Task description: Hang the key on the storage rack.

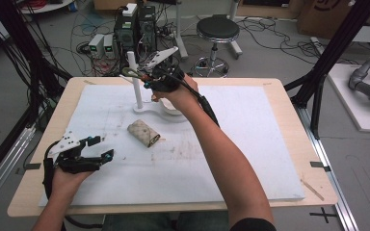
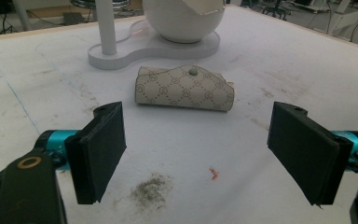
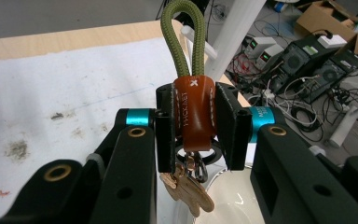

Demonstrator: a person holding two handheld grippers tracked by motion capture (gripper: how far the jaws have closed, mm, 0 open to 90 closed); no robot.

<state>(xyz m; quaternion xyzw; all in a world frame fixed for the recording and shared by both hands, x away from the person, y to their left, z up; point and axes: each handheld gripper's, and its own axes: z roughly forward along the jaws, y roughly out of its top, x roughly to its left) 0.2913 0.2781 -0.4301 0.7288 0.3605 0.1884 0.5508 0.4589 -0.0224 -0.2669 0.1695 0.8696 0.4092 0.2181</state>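
Brown leather tab of a keychain (image 3: pixel 193 114) is pinched between the jaws of the right gripper (image 3: pixel 195 126), which are closed on it from both sides. An olive-green cord loop (image 3: pixel 182 39) is seen rising from the top of the tab; metal rings and a small tan charm (image 3: pixel 189 191) hang below it, above the rim of a white bowl (image 3: pixel 223 205). In the high view the right gripper (image 1: pixel 147 77) is held raised at the far side of the table, beside a white upright post (image 1: pixel 135 79), with the green loop pointing left toward the post. The post and the bowl share one white base (image 2: pixel 140 46) on a white mat (image 1: pixel 250 144) that covers a light wooden table (image 1: pixel 313 190). The left gripper (image 1: pixel 99 149) is held low over the near left part of the mat, its jaws spread wide apart with nothing between them. A rolled patterned pouch (image 2: pixel 184 88) lies flat on the mat between the left gripper and the base, well apart from both grippers; in the left gripper view it is seen ahead of the open jaws, just in front of the base. Grey smudges and a small red fleck (image 2: pixel 213 173) are seen on the mat near the left gripper.
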